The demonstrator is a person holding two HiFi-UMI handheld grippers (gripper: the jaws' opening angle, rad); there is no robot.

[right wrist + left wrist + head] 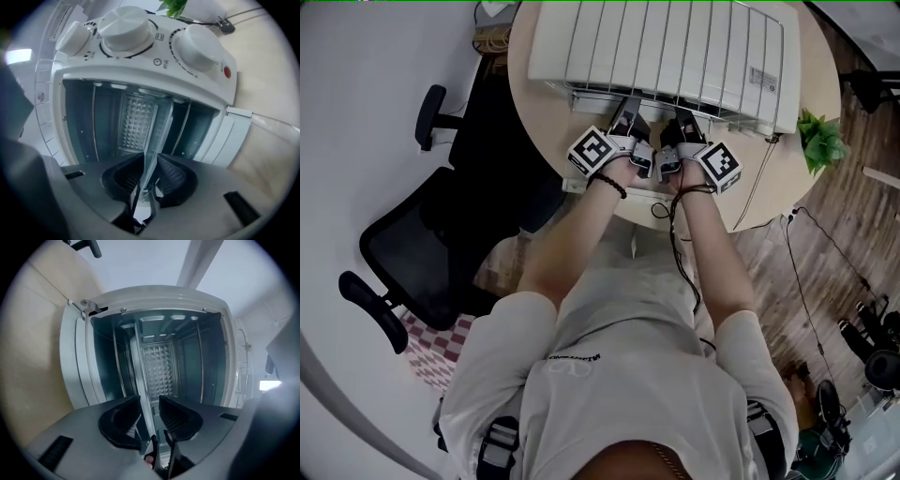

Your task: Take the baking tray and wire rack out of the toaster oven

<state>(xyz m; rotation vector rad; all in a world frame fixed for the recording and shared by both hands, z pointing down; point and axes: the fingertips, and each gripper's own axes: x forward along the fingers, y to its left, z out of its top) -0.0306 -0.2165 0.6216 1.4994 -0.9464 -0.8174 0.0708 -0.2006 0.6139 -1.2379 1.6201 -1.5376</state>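
Observation:
The white toaster oven [666,47] stands on a round table with its door folded open. Both gripper views look straight into its dark cavity. A thin metal baking tray shows edge-on as a pale strip [141,373] [157,136] running out toward the cameras. My left gripper [150,409] [630,120] stands open, its jaws on either side of the tray's front edge with gaps showing. My right gripper [150,171] [677,127] is shut on the same edge, a little to the right. I cannot make out a wire rack inside the cavity.
Two white knobs [126,26] and a red lamp [227,72] sit on the oven's control panel. A wire frame [776,75] runs over the oven's top. A plant [820,141] stands at the table's [534,117] right edge, and a black office chair [422,253] to the left.

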